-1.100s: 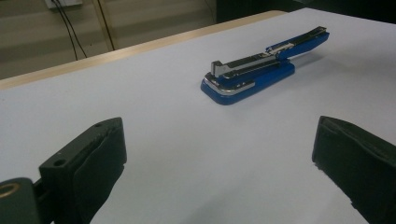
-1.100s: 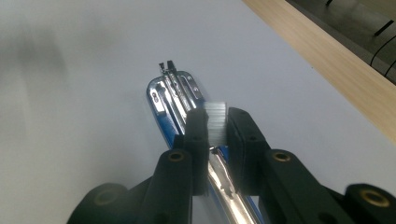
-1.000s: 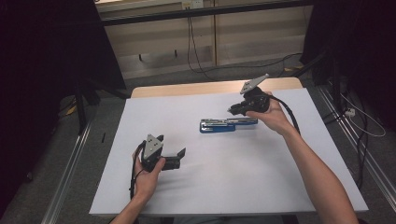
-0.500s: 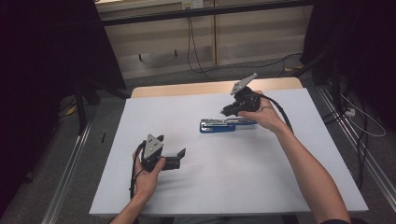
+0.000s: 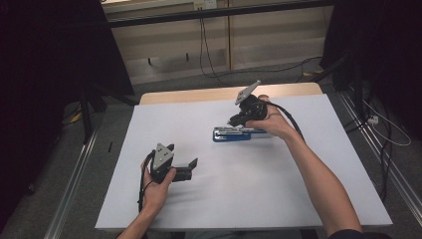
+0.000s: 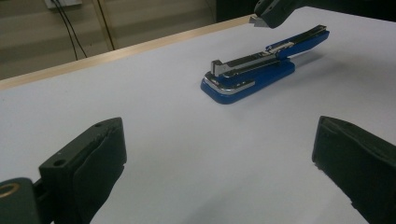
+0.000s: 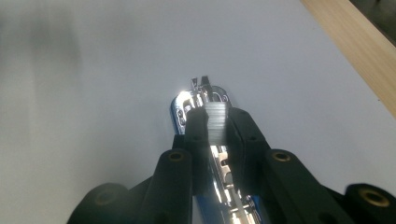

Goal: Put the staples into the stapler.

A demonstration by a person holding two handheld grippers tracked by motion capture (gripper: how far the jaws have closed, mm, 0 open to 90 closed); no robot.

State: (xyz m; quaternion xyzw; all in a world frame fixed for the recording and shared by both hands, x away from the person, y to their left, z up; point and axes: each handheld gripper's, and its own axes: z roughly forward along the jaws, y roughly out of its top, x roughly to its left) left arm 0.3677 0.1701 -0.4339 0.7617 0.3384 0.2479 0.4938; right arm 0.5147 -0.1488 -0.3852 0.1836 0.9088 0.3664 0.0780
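Observation:
A blue stapler [image 5: 239,133] with a chrome magazine lies flat on the white table [image 5: 298,189], a little beyond its middle. My right gripper [image 5: 234,121] hovers just over the stapler, shut on a short silvery strip of staples [image 7: 217,122]. In the right gripper view the strip sits above the stapler's shiny front end [image 7: 201,95]. My left gripper [image 5: 191,167] rests near the table's front left, open and with nothing between its jaws. The left gripper view has the stapler [image 6: 252,77] ahead of its own wide-set gripper [image 6: 219,154], and the right gripper's tip [image 6: 266,9] shows above the stapler.
A wooden strip [image 5: 199,94] runs along the table's far edge. Beyond it are a wall and hanging cables [image 5: 204,45]. Metal rails [image 5: 74,184] flank the table on the floor at both sides.
My right gripper has moved left along the stapler toward its front end, sinking slightly, with the staple strip still in it. The left gripper has stayed put.

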